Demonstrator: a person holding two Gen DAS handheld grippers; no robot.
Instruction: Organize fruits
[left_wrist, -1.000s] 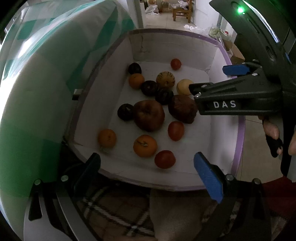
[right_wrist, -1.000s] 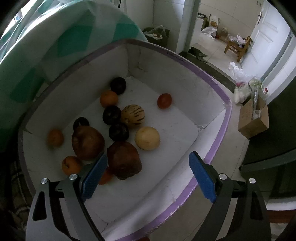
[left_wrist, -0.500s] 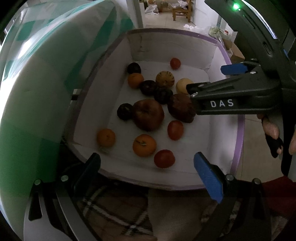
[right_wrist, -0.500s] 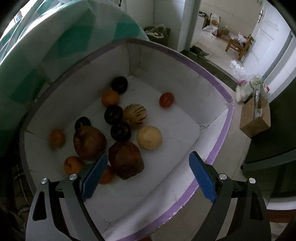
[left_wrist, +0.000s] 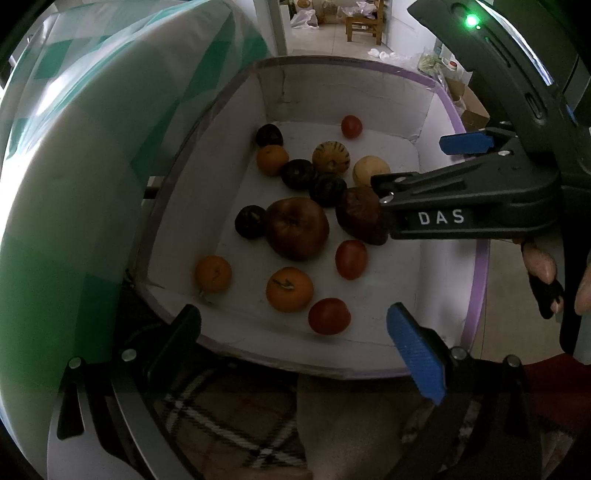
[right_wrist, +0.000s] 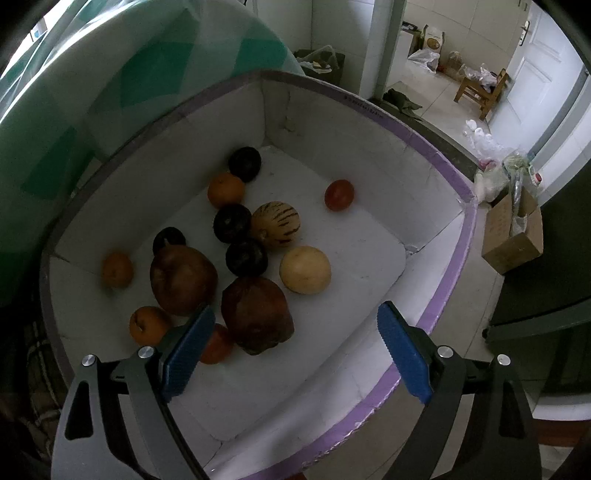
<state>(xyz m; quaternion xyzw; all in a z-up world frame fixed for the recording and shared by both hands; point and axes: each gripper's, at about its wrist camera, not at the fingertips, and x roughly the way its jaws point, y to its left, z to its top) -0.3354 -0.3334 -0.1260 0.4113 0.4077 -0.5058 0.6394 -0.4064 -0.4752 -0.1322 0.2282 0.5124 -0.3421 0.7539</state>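
Both tools hang over a white foam box (right_wrist: 436, 236) with a purple-taped rim, and every fruit lies loose on its floor. The right gripper (right_wrist: 291, 362) has its blue pads spread wide and holds nothing; the large dark-brown lumpy fruit (right_wrist: 256, 319) sits just ahead of the gap, toward the left pad. From that fruit, a second big brown round fruit (right_wrist: 183, 278) lies at ten o'clock, touching or nearly so, a pale yellow round one (right_wrist: 305, 269) at two o'clock, and a red tomato (right_wrist: 218, 345) at seven o'clock, partly hidden behind the left pad. A striped yellow melon-like fruit (right_wrist: 275, 223) sits near the floor's middle with three dark plum-like fruits clustered on its left side. A lone red tomato (right_wrist: 339, 194) lies well apart at one o'clock from the melon. An orange fruit (right_wrist: 226, 190) rests toward the far left wall, another dark fruit just beyond it. The left gripper (left_wrist: 295, 350) is also fully open and empty, above the box's near wall; a red tomato (left_wrist: 329, 316) and an orange stemmed fruit (left_wrist: 289, 289) lie just beyond it, another orange (left_wrist: 213, 274) at ten o'clock from those. The right tool's black body reaches in from three o'clock in the left view. A green-checked cloth (left_wrist: 74, 147) covers the surface to the box's left
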